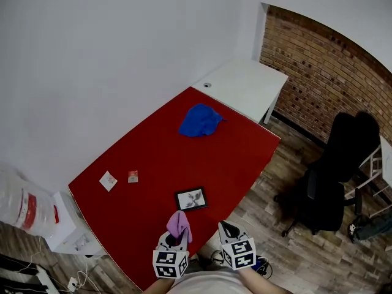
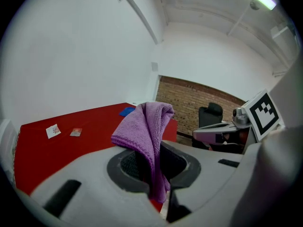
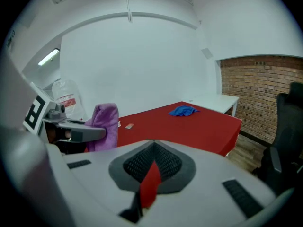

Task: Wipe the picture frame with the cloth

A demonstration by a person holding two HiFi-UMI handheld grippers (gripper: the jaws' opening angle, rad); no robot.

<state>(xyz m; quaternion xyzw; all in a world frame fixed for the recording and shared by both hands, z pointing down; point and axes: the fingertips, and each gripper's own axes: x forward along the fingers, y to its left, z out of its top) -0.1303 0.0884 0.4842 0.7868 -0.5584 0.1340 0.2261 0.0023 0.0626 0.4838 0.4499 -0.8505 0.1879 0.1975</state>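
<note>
Frame (image 1: 192,199): flat on red desk (image 1: 153,152), close to its near edge; dark border, pale picture.
Left tongs (image 1: 177,236): clamped on purple cloth (image 2: 147,131), at the near edge, just short of the frame.
Cloth: folded over the tong tips and drooping down both sides. In the head view it sits just nearer than the frame; can't tell if they touch.
Right tongs (image 1: 228,228): tips together, nothing between them. Beside left tongs, over the near edge.
Blue cloth (image 1: 199,120): crumpled, toward the desk's far end.
Cards (image 1: 108,180): two small ones, side by side near the left edge.
White desk (image 1: 245,87): butts against the far end.
Chair (image 1: 337,164): black, on wood floor off the right edge.
</note>
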